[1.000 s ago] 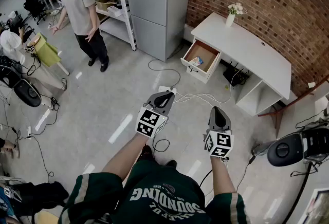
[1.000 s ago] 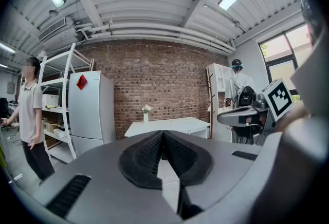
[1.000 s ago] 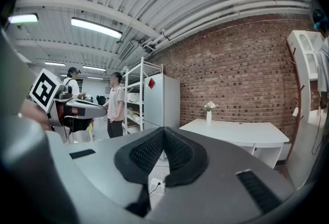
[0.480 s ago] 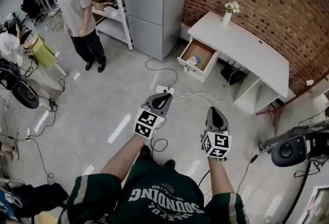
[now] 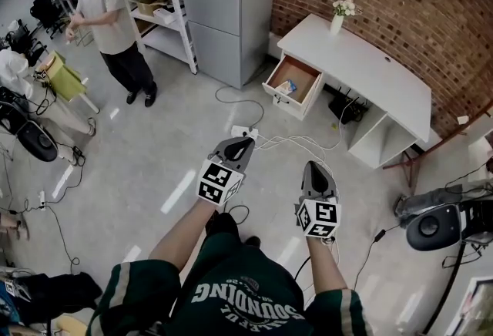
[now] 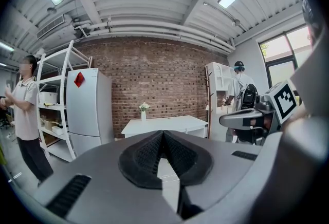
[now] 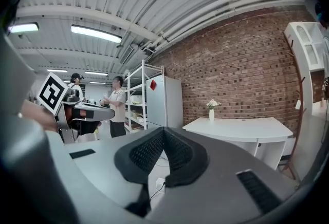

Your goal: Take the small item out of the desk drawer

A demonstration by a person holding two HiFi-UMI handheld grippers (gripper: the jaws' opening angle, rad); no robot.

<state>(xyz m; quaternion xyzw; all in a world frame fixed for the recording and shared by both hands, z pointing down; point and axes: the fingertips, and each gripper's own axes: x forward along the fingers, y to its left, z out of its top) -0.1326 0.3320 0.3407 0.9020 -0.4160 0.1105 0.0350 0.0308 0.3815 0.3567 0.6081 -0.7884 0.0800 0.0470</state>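
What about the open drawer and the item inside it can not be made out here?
- The small item, head view: too small and far away to identify.
- The drawer, left gripper view: hidden behind the body of the left gripper.
- The drawer, right gripper view: hidden behind the body of the right gripper.

The green sweatshirt [image 5: 239,290] reads "SOUNDING", upside down.

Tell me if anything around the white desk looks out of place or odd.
The drawer of the desk hangs pulled out, with a small item lying inside. On the floor in front of it, white cables trail loose from a power strip. Nothing looks spilled or broken.
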